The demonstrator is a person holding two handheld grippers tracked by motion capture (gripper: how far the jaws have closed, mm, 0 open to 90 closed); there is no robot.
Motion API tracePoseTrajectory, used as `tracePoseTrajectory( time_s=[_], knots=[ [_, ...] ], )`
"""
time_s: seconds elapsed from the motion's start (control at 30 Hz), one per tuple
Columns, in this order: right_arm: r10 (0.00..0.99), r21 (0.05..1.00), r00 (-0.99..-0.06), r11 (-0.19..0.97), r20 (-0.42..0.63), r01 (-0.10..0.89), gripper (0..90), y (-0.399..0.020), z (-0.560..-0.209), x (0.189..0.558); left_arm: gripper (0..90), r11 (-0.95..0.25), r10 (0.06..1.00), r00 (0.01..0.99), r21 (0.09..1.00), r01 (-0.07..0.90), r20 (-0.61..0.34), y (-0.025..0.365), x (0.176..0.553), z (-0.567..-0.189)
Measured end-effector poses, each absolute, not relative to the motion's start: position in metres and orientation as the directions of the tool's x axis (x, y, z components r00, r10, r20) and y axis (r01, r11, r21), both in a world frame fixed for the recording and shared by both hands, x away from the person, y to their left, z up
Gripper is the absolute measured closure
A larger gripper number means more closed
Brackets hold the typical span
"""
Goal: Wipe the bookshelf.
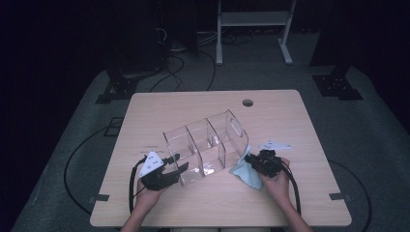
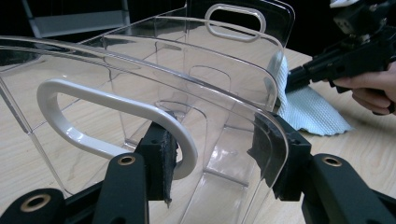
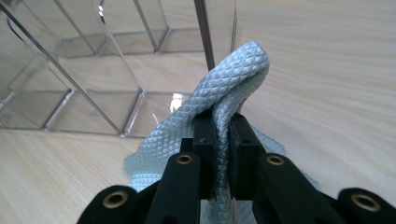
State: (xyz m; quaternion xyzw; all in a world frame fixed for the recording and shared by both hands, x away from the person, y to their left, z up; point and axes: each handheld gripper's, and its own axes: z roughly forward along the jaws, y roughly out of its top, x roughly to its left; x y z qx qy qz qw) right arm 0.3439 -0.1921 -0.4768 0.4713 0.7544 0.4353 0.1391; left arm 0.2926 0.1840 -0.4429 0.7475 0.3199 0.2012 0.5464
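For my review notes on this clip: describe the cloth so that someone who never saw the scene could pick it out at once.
On the wooden table, look at the right end of the clear plastic organizer with three compartments. There the right gripper pinches a pale blue cloth against the organizer's end wall. It is the one soft, diamond-textured thing there; the small white plate beside it is flat and stiff.

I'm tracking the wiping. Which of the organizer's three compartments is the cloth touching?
The end compartment nearest the right gripper: the cloth presses against its outer wall. The left gripper clamps the opposite end wall.
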Motion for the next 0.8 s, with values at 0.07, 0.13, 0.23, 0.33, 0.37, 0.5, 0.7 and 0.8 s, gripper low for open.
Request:
tracePoseTrajectory(
  time_s=[0.07,0.13,0.23,0.33,0.37,0.5,0.7,0.8],
  knots=[
    [0.831,0.793,-0.521,0.178,0.197,0.583,82.8,-0.192,-0.474,0.343,49.8,-0.199,0.697,0.715,0.945,0.258,-0.048,0.184,0.293,-0.443],
    [0.831,0.791,-0.521,0.182,0.194,0.584,82.9,-0.192,-0.474,0.343,49.8,-0.195,0.698,0.715,0.946,0.259,-0.052,0.184,0.293,-0.443],
    [0.830,0.772,-0.517,0.186,0.208,0.608,82.8,-0.192,-0.481,0.346,49.8,-0.192,0.697,0.715,0.946,0.262,-0.056,0.184,0.293,-0.443],
    [0.834,0.756,-0.518,0.212,0.190,0.619,82.2,-0.189,-0.484,0.348,49.7,-0.191,0.695,0.716,0.946,0.263,-0.059,0.183,0.292,-0.443],
    [0.834,0.767,-0.520,0.209,0.184,0.607,82.4,-0.189,-0.481,0.347,49.6,-0.191,0.695,0.717,0.946,0.263,-0.058,0.183,0.292,-0.443],
    [0.831,0.792,-0.524,0.187,0.188,0.581,82.6,-0.192,-0.471,0.345,49.5,-0.192,0.692,0.719,0.945,0.263,-0.060,0.183,0.292,-0.443],
    [0.833,0.761,-0.515,0.197,0.202,0.618,82.6,-0.190,-0.486,0.349,49.4,-0.194,0.691,0.720,0.945,0.265,-0.060,0.182,0.291,-0.443],
    [0.832,0.783,-0.519,0.186,0.195,0.593,82.6,-0.191,-0.476,0.347,49.3,-0.194,0.690,0.721,0.945,0.262,-0.058,0.182,0.291,-0.443]
  ],
)
